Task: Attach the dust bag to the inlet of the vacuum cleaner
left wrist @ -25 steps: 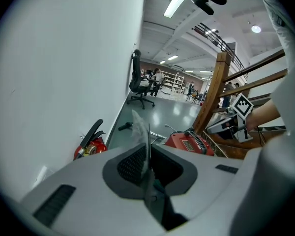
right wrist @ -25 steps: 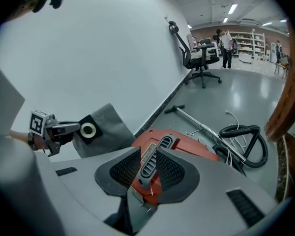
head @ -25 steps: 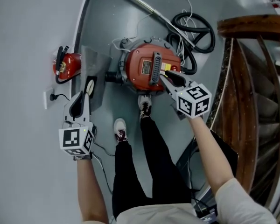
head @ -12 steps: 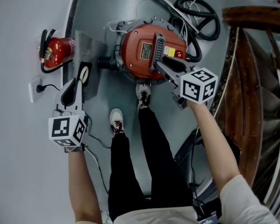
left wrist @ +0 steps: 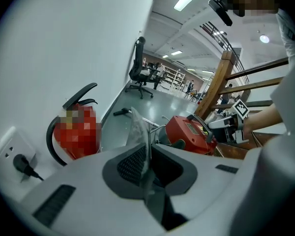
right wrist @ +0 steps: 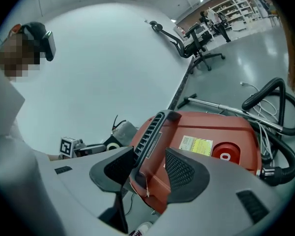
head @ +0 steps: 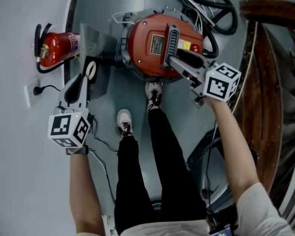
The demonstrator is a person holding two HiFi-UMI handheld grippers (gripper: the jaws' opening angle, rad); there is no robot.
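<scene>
The red vacuum cleaner (head: 155, 45) stands on the floor, its black inlet (head: 110, 59) facing left. My right gripper (head: 176, 64) is at the ribbed black handle (head: 172, 41) on its lid. Its jaws have just been opening, and in the right gripper view the handle (right wrist: 150, 132) lies between the pads of this gripper (right wrist: 147, 168) untouched. My left gripper (head: 83, 82) is shut on the grey dust bag (head: 94, 41), near its black collar with a white ring (head: 91, 72), left of the inlet. The left gripper view shows the thin bag (left wrist: 137, 132) pinched between the jaws (left wrist: 147, 166).
A red fire extinguisher (head: 56, 48) and a wall socket (head: 32, 90) are at the wall to the left. A black hose (head: 214, 9) and metal tube lie behind the vacuum. A wooden railing (head: 270, 82) runs on the right. The person's shoes (head: 125, 127) stand just before the vacuum.
The right gripper's jaws have spread apart around the vacuum's handle. Both hands have sunk lower, the left one still carrying the dust bag beside the inlet.
</scene>
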